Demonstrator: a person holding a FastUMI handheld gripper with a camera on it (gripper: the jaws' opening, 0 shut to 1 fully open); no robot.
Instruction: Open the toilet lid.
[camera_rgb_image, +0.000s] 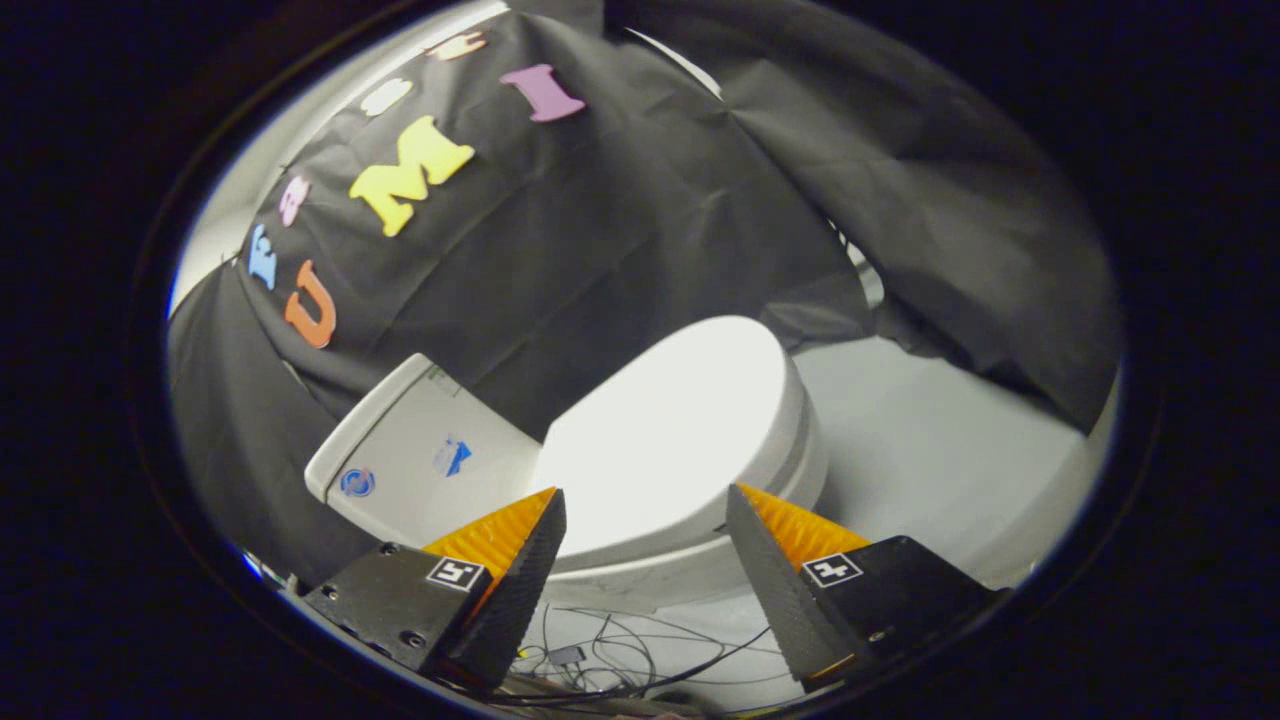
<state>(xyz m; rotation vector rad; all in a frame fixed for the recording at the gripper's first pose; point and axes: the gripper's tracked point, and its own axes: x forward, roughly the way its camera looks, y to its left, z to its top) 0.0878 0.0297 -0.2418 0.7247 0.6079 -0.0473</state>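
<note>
A white toilet stands ahead of me against the black cloth wall, seen tilted. Its lid lies closed and flat on the bowl, brightly lit. The cistern rises beyond the lid, with small stickers on its front. My gripper is open, its two fingers spread wide with nothing between them. The near side of the lid and the seat's rim sit in the gap just ahead of the fingertips. The fingers do not touch the toilet.
Thin dark cables lie tangled on the pale floor under the gripper, beside the toilet's base. Black cloth hangs behind and beside the toilet.
</note>
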